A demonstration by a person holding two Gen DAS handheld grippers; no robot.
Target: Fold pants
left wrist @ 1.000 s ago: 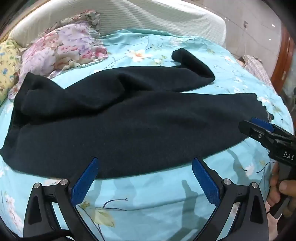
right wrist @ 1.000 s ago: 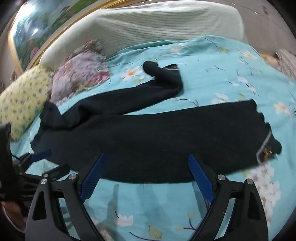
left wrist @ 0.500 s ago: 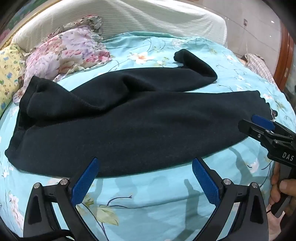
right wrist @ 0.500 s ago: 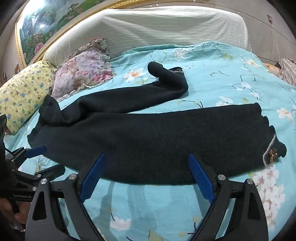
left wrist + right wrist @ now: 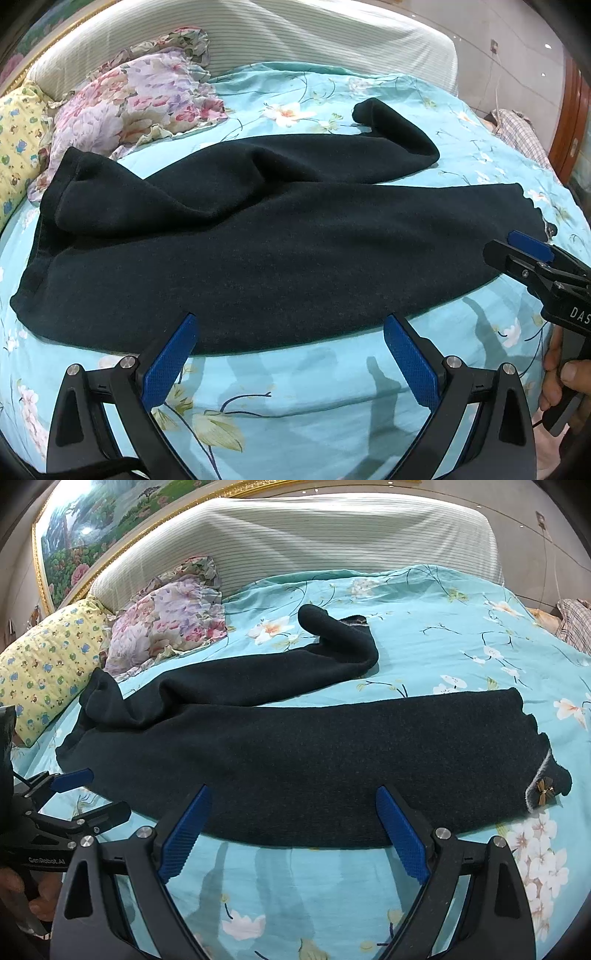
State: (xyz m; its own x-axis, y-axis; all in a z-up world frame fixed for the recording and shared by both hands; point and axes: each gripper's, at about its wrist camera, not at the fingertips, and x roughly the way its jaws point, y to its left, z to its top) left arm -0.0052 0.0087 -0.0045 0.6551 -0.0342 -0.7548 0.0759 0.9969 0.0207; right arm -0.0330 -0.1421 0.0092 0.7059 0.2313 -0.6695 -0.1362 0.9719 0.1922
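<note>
Both grippers hover near the bed's near edge, holding nothing: the left gripper gapes wide by the waistband, the right gripper gapes wide toward the hems. Black pants lie across the bed, far leg curled. We risk pinching the sheet too, or folding that curl in. Since earlier, we have pulled back slightly.

One pants, two pillows, two tongs.
</note>
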